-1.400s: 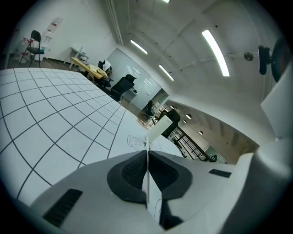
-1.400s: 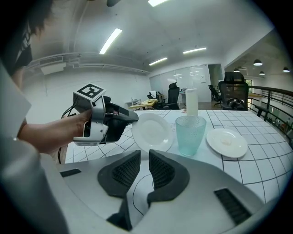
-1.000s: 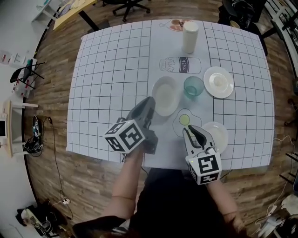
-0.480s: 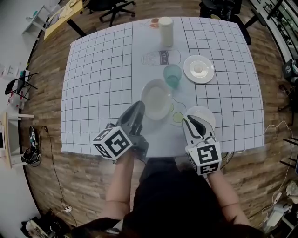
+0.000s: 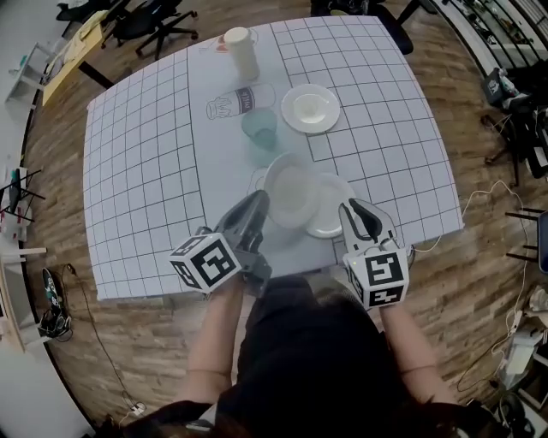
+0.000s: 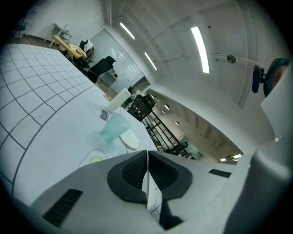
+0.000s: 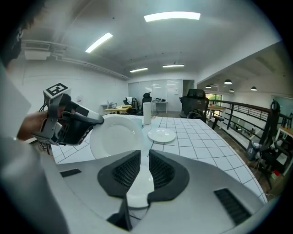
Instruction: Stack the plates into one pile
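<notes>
Three plain white glossy plates here. The left tool is clenched on the rim of the big plate, which is tilted up near the front edge of the bench. The right tool is grasping the small plate by its rim, and in the head view the big plate overlaps it. The third plate lies flat further back, just beside a teal cup. A white grid sheet with a bottle print covers the bench. The floor is wood, there are chairs beyond, and strip lights overhead.
</notes>
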The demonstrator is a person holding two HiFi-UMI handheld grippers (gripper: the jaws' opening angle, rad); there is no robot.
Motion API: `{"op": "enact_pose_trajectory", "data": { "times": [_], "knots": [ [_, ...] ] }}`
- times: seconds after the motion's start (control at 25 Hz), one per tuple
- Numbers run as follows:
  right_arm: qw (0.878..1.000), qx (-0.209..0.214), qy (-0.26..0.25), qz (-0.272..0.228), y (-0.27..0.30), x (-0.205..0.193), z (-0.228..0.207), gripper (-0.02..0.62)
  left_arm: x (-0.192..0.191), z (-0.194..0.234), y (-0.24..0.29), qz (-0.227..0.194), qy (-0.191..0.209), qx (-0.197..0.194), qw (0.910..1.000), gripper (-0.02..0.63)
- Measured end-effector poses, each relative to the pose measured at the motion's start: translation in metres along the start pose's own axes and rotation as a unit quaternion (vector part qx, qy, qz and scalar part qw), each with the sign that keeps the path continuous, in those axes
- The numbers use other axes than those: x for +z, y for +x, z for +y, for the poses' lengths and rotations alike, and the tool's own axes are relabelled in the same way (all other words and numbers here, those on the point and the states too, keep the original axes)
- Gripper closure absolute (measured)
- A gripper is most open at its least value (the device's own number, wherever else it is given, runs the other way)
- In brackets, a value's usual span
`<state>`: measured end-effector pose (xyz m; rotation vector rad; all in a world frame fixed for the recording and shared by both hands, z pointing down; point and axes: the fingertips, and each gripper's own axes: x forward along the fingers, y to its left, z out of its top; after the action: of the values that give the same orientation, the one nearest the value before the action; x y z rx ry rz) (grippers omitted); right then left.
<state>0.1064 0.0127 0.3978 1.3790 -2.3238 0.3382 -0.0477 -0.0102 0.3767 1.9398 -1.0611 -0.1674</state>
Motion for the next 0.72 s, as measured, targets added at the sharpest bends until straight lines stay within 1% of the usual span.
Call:
{"op": "enact_pose_trajectory", "data": {
  "times": [0.2, 0.36, 0.48, 0.72],
  "knots": [
    [0.999, -0.031, 0.016, 0.005, -0.018, -0.016, -0.021, 0.522, -0.022, -0.013, 0.023, 0.032, -0.013, -0.02, 0.9992, 0.572],
    [0.998, -0.049, 0.028, 0.007, -0.034, -0.023, -0.032, 0.522, -0.038, -0.023, 0.034, 0.058, -0.016, -0.027, 0.9978, 0.572],
    [0.997, -0.063, 0.036, 0.01, -0.037, -0.032, -0.039, 0.522, -0.049, -0.016, 0.046, 0.076, -0.028, -0.029, 0.9963, 0.572],
    [0.995, -0.085, 0.049, 0.013, -0.045, -0.044, -0.05, 0.522, -0.07, -0.01, 0.059, 0.1, -0.048, -0.024, 0.9935, 0.572]
  ]
}}
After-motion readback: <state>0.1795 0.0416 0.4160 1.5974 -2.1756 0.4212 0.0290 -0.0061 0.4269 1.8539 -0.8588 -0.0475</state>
